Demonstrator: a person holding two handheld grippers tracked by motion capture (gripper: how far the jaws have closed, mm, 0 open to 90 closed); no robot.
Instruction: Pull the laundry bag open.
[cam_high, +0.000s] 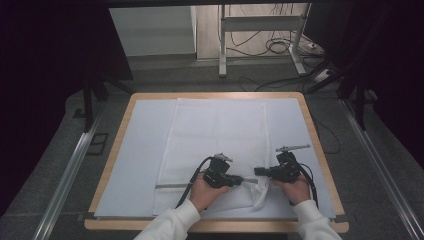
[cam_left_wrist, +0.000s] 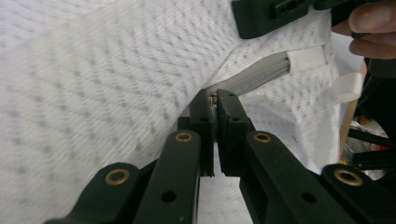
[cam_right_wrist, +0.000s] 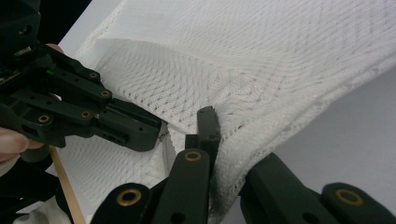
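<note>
**op:** High view first: I've got both grippers low at the near edge of the table (cam_high: 320, 150), pointing in at each other. Left gripper (cam_high: 244, 180) aims right, right gripper (cam_high: 256, 173) aims left, tips just beside one another. Each hand wraps its gripper from behind, white sleeves coming in from the bottom. The white mesh bag (cam_high: 215, 135) lies flat down the middle of the white sheet (cam_high: 142, 150), and its near right corner is bunched up between the two tips.

**reply:** can you tell what each one's actually got?

**op:** Not from up top, it's too small there. Left gripper view: my jaws are closed nearly together on a small metal zipper pull (cam_left_wrist: 213, 98), right at the end of the grey zipper strip (cam_left_wrist: 254, 77). Right gripper view: my jaws are clamped on a fold of the mesh, fabric squeezed between them and draped over the right-hand jaw. I also see the left gripper (cam_right_wrist: 161, 135) there, its tip touching the mesh just beside mine.

**reply:** what's the surroundings like?

**op:** Wood-edged table, grey floor, metal rails on both sides, a desk frame (cam_high: 260, 30) and loose cables (cam_high: 280, 47) at the back, dark curtains left and right.
</note>
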